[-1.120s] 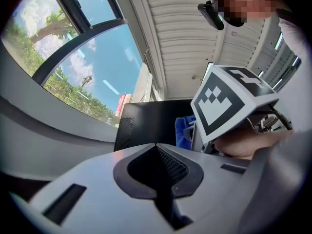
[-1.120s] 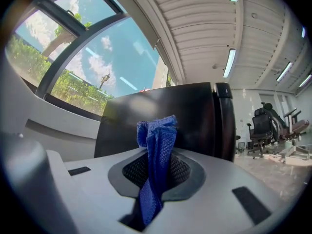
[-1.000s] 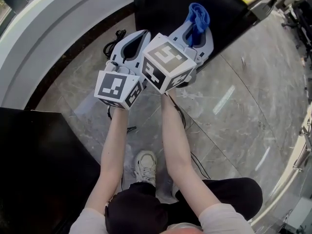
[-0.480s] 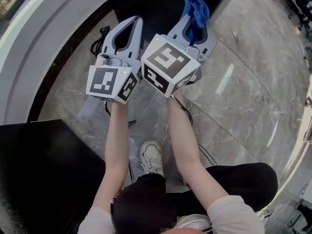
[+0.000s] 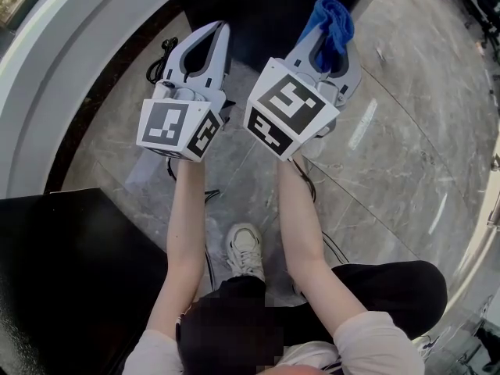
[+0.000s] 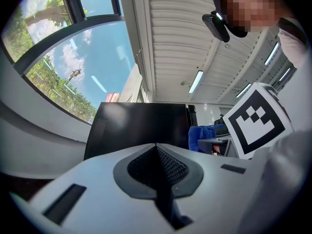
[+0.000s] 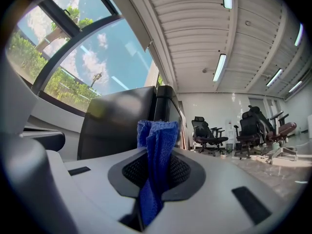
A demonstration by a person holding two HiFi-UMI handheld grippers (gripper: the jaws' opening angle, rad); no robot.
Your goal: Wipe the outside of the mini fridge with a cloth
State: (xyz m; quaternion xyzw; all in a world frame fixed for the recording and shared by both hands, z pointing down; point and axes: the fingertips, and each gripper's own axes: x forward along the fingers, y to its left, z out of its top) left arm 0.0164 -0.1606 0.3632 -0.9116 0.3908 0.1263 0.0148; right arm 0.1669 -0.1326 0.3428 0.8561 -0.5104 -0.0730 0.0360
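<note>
The black mini fridge (image 5: 266, 10) stands at the top of the head view, just ahead of both grippers; it also fills the middle of the left gripper view (image 6: 139, 126) and the right gripper view (image 7: 122, 123). My right gripper (image 5: 332, 33) is shut on a blue cloth (image 5: 330, 23), which sticks up from between its jaws (image 7: 155, 150) and hangs close to the fridge's right side. My left gripper (image 5: 221, 28) is shut with nothing in it, its tip near the fridge's front. The cloth (image 6: 202, 136) also shows from the left gripper view.
A grey marble floor (image 5: 391, 170) lies below. A curved white wall base (image 5: 70, 69) runs along the left, with a black cable (image 5: 160, 57) beside it. A black cabinet top (image 5: 62, 272) sits at lower left. Office chairs (image 7: 243, 130) stand far off.
Both grippers have shifted slightly: the right gripper with the cloth moved right and a little up along the fridge. The head view swung left over the last second.
</note>
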